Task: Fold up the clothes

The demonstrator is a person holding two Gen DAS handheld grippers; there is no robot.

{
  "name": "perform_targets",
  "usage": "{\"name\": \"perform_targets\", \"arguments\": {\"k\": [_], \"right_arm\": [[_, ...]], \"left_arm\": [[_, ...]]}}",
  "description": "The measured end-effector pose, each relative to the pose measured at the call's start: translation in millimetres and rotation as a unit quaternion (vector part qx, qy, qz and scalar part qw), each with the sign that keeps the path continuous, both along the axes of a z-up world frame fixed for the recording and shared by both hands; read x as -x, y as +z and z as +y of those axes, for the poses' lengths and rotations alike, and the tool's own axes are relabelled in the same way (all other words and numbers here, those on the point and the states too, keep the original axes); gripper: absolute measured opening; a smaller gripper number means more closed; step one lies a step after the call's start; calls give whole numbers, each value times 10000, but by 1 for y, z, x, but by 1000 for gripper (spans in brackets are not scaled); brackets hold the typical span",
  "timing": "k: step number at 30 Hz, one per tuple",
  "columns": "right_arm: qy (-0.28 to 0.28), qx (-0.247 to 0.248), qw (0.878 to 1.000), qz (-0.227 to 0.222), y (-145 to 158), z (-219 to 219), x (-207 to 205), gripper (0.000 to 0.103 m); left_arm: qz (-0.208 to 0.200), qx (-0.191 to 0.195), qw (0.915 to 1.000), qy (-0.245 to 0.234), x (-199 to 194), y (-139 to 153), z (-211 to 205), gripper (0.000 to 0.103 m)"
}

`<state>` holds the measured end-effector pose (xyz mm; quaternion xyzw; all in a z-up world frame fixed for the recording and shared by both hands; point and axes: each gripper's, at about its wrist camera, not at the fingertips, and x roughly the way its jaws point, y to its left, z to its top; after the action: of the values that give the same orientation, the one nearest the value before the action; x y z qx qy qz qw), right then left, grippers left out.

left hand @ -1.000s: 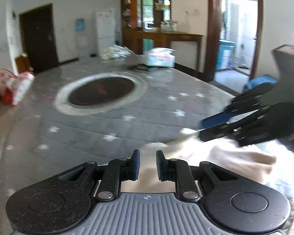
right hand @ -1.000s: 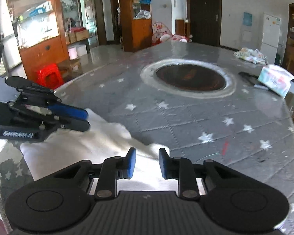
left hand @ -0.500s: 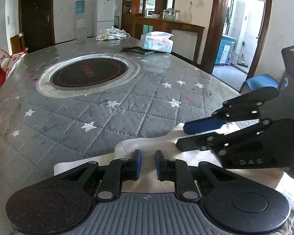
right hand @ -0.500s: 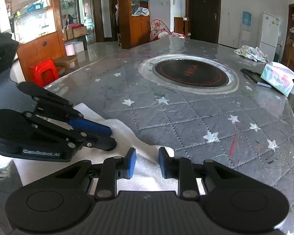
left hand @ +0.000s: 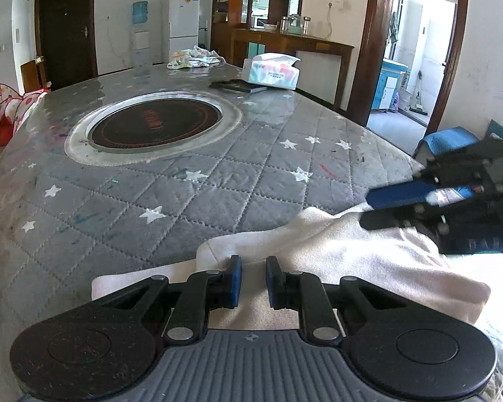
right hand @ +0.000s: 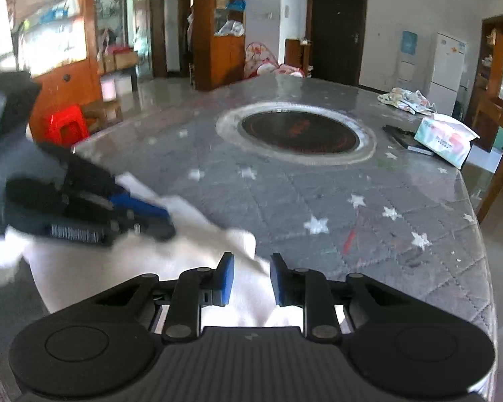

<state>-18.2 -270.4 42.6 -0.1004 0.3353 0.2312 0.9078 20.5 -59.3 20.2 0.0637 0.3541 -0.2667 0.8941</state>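
A white cloth (left hand: 335, 254) lies folded at the near edge of the grey quilted table (left hand: 218, 181); it also shows in the right wrist view (right hand: 124, 268). My left gripper (left hand: 253, 283) hovers over the cloth's near left part, jaws slightly apart with nothing between them. My right gripper (right hand: 249, 279) is over the cloth's right end, jaws a little apart and empty. Each gripper shows in the other's view: the right gripper (left hand: 382, 209) at the right, the left gripper (right hand: 157, 224) at the left, blurred.
A round dark hotplate (left hand: 154, 124) sits in the table's middle. A tissue pack (left hand: 271, 72), a dark flat object (left hand: 238, 85) and a crumpled patterned cloth (left hand: 194, 58) lie at the far end. A red stool (right hand: 65, 125) stands on the floor beyond the table.
Both grippers have moved apart and back toward the cloth's ends; the right gripper's jaws have opened slightly wider. The cloth lies in the same place.
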Motion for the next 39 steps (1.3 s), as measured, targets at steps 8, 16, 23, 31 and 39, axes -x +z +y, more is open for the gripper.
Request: {"name": "perform_targets", "arguments": {"k": [8, 16, 23, 31, 39], "right_arm": [[-305, 9, 9995, 0, 5, -25, 7, 19], [505, 329, 9982, -67, 10, -7, 52, 19], [339, 514, 9981, 11, -5, -17, 61, 19], [379, 288, 9987, -192, 5, -8, 58, 19], [177, 296, 9994, 42, -8, -8, 43, 19]], "left_arm": [[16, -32, 10000, 28, 0, 0, -1, 18], [3, -89, 9999, 67, 0, 0, -4, 18], [-33, -149, 9999, 82, 2, 0, -5, 18], [-76, -198, 9997, 109, 3, -1, -7, 18], [-50, -117, 9999, 113, 3, 0, -6, 20]]}}
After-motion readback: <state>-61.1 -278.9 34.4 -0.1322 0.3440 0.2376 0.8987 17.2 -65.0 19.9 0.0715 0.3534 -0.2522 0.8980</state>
